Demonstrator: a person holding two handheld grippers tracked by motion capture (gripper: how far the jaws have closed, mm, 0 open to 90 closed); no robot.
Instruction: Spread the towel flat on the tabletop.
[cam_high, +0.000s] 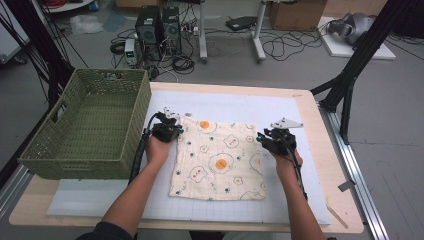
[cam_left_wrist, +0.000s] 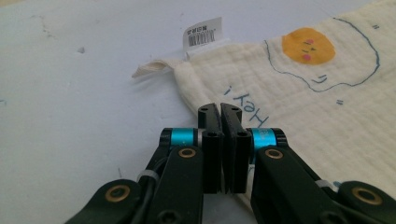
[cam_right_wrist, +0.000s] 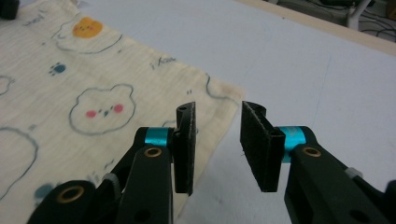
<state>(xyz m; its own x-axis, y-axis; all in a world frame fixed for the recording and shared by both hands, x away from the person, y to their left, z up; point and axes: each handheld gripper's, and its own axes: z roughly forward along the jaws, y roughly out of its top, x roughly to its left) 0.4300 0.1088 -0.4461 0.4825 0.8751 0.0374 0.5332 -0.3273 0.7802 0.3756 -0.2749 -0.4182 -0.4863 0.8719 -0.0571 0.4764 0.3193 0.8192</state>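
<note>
Lying flat: square crinkled muslin cloth (cam_high: 218, 160)

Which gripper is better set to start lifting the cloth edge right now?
Left. The left gripper is shut at the cloth's edge, near the tagged corner, seemingly pinching it. The right gripper stands open over the opposite edge, gripping nothing yet.

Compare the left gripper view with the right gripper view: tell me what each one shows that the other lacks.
Left gripper view alone: the left gripper with jaws shut over the cloth's edge, a white barcode tag at the cloth's corner and the printed word "Hey!".

Right gripper view alone: the right gripper with jaws open above the cloth's corner, and a pink-cheeked bear face.

Both: the cream printed cloth lying on the pale mat.
</note>
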